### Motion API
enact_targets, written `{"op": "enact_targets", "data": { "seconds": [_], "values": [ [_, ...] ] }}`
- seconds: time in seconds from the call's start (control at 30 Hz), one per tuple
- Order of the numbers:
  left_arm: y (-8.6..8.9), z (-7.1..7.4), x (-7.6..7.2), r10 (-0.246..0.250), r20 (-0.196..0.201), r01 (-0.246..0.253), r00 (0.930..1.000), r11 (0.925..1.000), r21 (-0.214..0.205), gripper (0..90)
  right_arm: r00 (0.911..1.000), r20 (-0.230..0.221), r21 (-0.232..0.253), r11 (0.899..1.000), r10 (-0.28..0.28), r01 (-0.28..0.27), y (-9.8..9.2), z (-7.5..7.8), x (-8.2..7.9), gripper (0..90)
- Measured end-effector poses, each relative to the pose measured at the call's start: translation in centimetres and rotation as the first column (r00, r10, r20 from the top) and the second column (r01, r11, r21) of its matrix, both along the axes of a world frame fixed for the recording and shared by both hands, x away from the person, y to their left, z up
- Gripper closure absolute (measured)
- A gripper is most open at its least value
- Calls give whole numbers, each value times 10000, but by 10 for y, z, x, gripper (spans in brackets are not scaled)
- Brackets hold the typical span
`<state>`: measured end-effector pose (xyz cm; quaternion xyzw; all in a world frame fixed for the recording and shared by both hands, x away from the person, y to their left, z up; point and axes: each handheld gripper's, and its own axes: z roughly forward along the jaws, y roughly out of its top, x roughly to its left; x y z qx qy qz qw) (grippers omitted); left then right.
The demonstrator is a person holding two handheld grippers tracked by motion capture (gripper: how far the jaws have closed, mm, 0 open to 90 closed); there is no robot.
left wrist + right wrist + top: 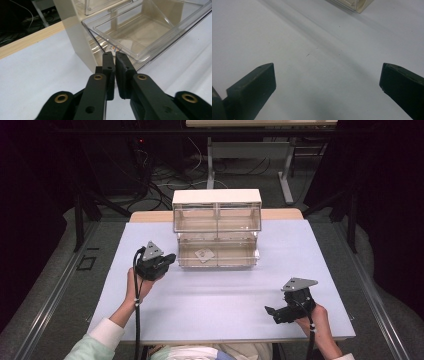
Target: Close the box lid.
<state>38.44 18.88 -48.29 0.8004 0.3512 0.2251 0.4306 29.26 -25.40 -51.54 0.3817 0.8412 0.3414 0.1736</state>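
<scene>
Left hand-held gripper (169, 259) sits right at the left front corner of the pulled-out clear drawer (218, 256), the lower one of the small cream drawer cabinet (216, 196) standing at the far middle of the table (210, 295). In the left gripper view the two black jaws stand almost together, a thin gap between them, and I see nothing pinched there; the tips (113, 55) hover just before the drawer's clear front lip, and I can't tell if they touch it. A small flat white piece (204, 254) lies inside that drawer, near its middle. Right hand-held gripper (270, 312) rests well apart, low at the right near edge of the table, jaws spread wide with nothing between them. Now the risks: the cabinet looks light and nobody is steadying it, so a push on that drawer from one corner could skew it in its runners or slide the whole cabinet back toward the table's far edge. The clear lip is slick and thin, so nearly closed jaws may skate off it. A hard shove might also jolt the white piece about.
</scene>
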Motion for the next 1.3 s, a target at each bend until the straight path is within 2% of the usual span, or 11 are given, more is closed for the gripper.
{"op": "enact_targets", "data": {
  "seconds": [0.07, 0.1, 0.17, 0.23, 0.43, 0.5, 0.7, 1.03, 1.1, 1.17, 1.3],
  "values": [
    [3, 1, -5, -37, -73, 37, 10000, 10000, -47, 756, 10000, 86, 75, 10000, 5, -6, -1, -1, -1, 4],
    [4, 0, -7, -84, -144, 83, 9999, 10000, -23, 680, 10000, -15, -14, 10000, 13, -13, -2, 0, -1, 4],
    [6, -2, -13, -150, -297, 152, 9994, 9999, 64, 615, 10000, -38, 27, 10000, -31, 31, -3, 0, -2, 4],
    [7, -4, -18, -130, -451, 142, 9989, 9996, 245, 495, 10000, -25, 21, 10000, -9, 9, -3, 0, -2, 4],
    [11, -8, -34, -159, -748, 192, 9971, 9989, 435, 306, 9999, 141, 87, 10000, -11, 10, -2, 0, -3, 3],
    [13, -8, -39, -169, -830, 214, 9964, 9983, 533, 255, 10000, -21, 14, 10000, -32, 32, -3, 1, -4, 3],
    [21, -10, -51, -74, -821, 133, 9966, 9973, 716, 166, 9999, 80, 151, 9999, -62, 61, -3, 0, -5, 3],
    [34, -13, -68, 64, -854, 33, 9963, 9937, 1121, 74, 10000, 56, 33, 10000, -10, 10, -3, 1, -5, 3],
    [35, -14, -70, 133, -806, -49, 9967, 9946, 1038, 60, 10000, 72, 50, 10000, 20, -20, -3, 1, -5, 2],
    [39, -15, -73, 156, -893, -51, 9959, 9933, 1159, 48, 9999, 135, 74, 10000, -24, 23, -3, 1, -5, 2],
    [42, -16, -77, 222, -827, -130, 9963, 9938, 1101, 32, 10000, -6, 13, 10000, -26, 26, -3, 1, -5, 2]
  ]
}}
